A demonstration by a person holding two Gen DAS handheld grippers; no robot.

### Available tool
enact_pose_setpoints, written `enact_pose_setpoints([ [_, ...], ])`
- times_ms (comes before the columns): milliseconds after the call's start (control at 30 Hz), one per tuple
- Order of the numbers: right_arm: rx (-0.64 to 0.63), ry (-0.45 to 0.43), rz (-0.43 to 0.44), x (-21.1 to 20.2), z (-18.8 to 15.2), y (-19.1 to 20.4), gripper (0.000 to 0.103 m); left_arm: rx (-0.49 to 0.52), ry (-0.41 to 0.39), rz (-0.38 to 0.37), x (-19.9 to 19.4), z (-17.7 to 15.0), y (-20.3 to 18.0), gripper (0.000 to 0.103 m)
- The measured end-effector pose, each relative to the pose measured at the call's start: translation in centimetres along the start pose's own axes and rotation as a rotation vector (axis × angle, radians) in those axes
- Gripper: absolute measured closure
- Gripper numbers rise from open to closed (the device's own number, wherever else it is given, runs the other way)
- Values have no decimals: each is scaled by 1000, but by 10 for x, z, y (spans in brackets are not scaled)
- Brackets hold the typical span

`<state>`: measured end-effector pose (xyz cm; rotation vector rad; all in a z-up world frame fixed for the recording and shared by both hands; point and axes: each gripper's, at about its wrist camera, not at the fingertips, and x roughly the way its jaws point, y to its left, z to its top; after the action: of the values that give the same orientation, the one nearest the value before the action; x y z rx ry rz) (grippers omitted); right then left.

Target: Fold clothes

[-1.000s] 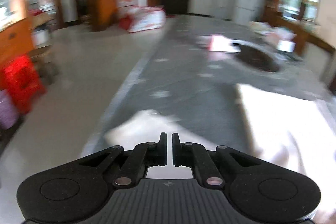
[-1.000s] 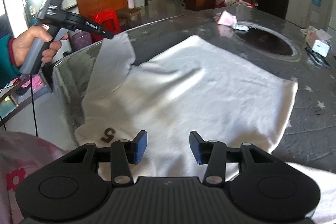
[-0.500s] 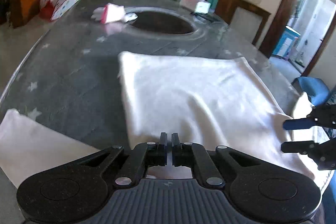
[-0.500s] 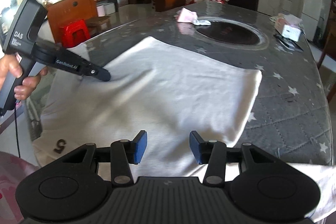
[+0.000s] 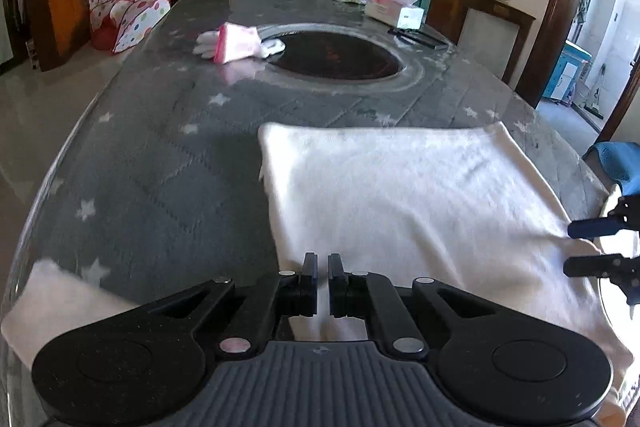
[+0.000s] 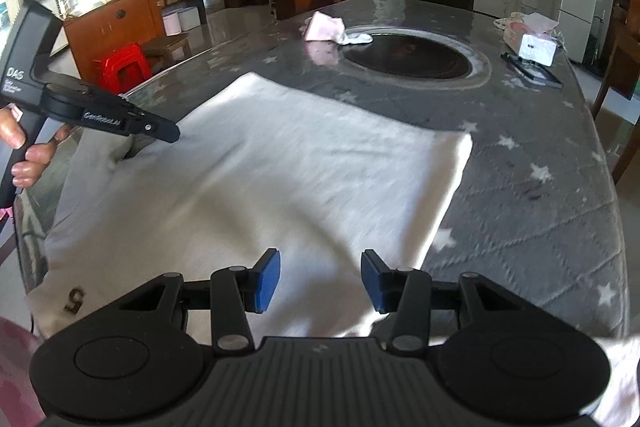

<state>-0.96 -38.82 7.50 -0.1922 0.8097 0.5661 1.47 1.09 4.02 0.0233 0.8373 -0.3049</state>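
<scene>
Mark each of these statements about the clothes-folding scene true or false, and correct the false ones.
1. The white garment lies spread on the grey star-patterned table cover. True.
2. The right gripper has its jaws clamped on the garment. False: its jaws stand apart, with the cloth below them and nothing pinched.
3. The left gripper has its jaws shut on a bit of white cloth. True.
4. The pink and white gloves lie on top of the garment. False: they lie apart from it, beside the dark round inset in the table.
5. A dark number 5 is printed on the garment. True.
</scene>
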Motion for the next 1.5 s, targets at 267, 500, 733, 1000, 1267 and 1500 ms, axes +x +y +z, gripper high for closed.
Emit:
enact_pose_setpoints([
  [267,20,14,-54,32,33,-32,58,-7,30,-11,28,25,7,97],
  [500,49,26,-96,64,57,-56,58,16,37,4,45,48,7,96],
  [733,70,21,-115,83,72,-71,58,9,39,28,71,71,11,94],
  [1000,42,15,-136,87,84,-73,58,14,27,63,78,81,12,86],
  [1267,-49,10,-86,50,70,-38,53,25,-4,66,38,59,10,71],
  [1500,-127,13,-15,18,32,17,46,27,-25,75,-5,15,5,59],
])
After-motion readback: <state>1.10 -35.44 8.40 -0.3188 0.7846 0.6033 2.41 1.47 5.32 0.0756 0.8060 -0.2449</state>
